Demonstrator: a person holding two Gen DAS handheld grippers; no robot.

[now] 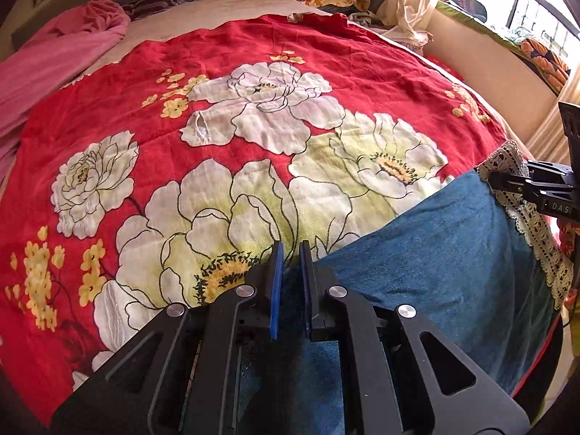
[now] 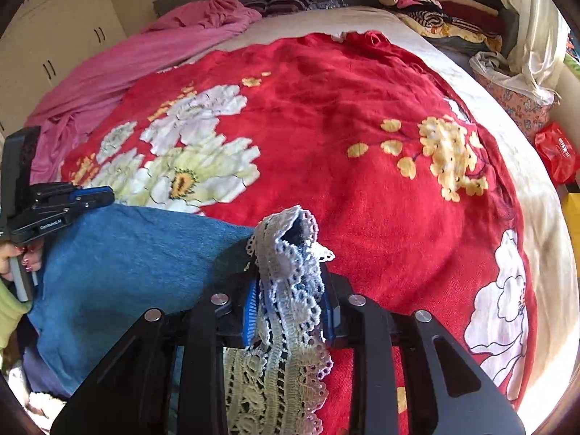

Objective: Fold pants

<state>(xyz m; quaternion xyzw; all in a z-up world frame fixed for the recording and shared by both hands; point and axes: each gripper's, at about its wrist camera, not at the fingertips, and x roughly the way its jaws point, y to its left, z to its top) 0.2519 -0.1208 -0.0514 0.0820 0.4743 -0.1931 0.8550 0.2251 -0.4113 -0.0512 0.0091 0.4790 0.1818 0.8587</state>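
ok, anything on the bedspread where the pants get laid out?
Nothing visible. Both tongs already grip the pants: left on the blue edge, right on the lace hem. The red bedspread ahead lies bare.

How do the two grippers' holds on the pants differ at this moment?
The left gripper pinches plain blue fabric of the pants, jaws nearly together; the right gripper clamps the bunched white lace trim, jaws held wider by the thicker wad. The left sits at the pants' edge against the floral bedspread; the right sits at the lace-hemmed end. Both have blue pads and point down at the bed.
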